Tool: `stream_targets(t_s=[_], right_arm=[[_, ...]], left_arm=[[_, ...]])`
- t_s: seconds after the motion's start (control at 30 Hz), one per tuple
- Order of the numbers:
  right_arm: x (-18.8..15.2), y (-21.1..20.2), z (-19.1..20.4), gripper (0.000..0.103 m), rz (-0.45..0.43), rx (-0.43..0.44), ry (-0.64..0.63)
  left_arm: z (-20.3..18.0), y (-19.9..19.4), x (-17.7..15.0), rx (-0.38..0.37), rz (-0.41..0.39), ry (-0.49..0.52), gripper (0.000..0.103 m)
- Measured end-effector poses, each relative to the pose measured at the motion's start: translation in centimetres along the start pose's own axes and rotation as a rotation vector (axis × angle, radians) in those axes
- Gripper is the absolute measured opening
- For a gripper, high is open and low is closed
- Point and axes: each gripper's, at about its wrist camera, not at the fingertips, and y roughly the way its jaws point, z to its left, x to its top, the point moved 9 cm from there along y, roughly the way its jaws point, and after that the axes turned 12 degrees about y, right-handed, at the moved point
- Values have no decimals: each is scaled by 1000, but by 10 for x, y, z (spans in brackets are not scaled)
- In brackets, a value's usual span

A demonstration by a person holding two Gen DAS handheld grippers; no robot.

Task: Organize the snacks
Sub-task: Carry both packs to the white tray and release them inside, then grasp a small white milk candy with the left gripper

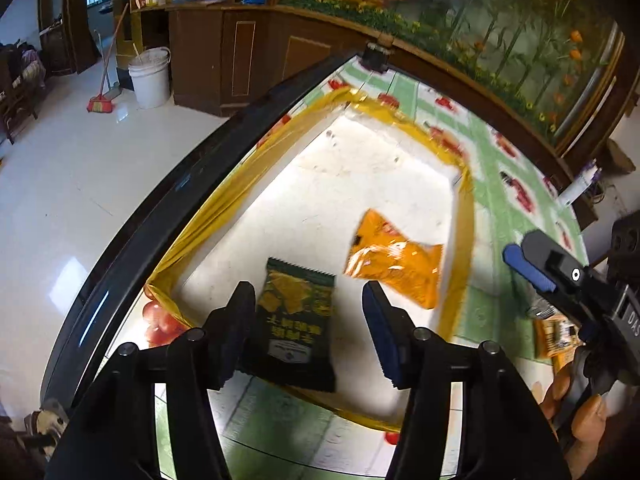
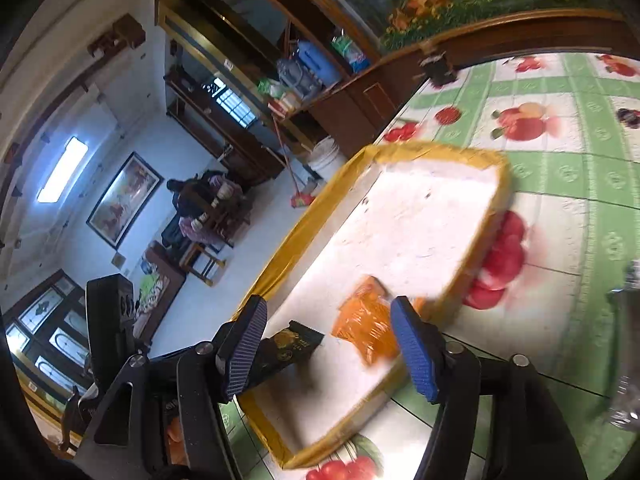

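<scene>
Surface: fruit-print tablecloth (image 2: 560, 208) under a yellow-taped white tray (image 1: 466, 216), apparently the collecting spot.
Snacks: dark green packet (image 1: 298, 324) and orange packet (image 1: 394, 262) lie apart inside the tray.
Left gripper (image 1: 308, 334): wide, empty, over the green packet.
Right gripper (image 2: 328, 352): wide, empty, hovering above the tray.
Remaining: another orange packet (image 1: 556, 338) outside the tray.

Plenty of open floor inside the tray (image 1: 464, 216) toward 12 o'clock, bare white all the way to the far wall. Nearer in, the dark packet (image 1: 298, 320) lies at 6 and the orange packet (image 1: 394, 266) at 3, with a clear lane between them.
</scene>
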Motion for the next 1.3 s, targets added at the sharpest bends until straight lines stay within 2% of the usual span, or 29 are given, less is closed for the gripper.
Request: stream_targets(t_s=[0.17, 0.37, 0.53, 0.67, 0.77, 0.87, 1.0, 1.13, 1.23, 1.3], right_arm=[[5, -76, -30, 67, -114, -26, 42], [-1, -175, -90, 68, -277, -136, 121], [-8, -224, -134, 68, -340, -204, 194], [-14, -240, -147, 68, -349, -230, 203], [-22, -247, -154, 68, -349, -268, 182], [-28, -252, -157, 68, -341, -331, 138], [-40, -260, -158, 69, -320, -419, 60], [-48, -268, -161, 70, -312, -443, 34], [-52, -272, -163, 70, -315, -447, 30], [-52, -274, -162, 70, -319, -438, 27]], left_arm=[[-28, -17, 12, -21, -71, 24, 72], [-101, -9, 6, -98, -52, 186, 72], [-154, 1, -8, -144, -13, 290, 72], [-178, 1, -13, -160, -5, 338, 72], [-197, -3, -13, -167, -32, 389, 72], [-222, -5, -15, -172, -71, 487, 72], [-265, -3, -24, -214, -75, 646, 72], [-301, 0, -29, -241, -81, 771, 72], [-316, 3, -29, -247, -82, 806, 72], [-321, 6, -28, -260, -72, 793, 72]])
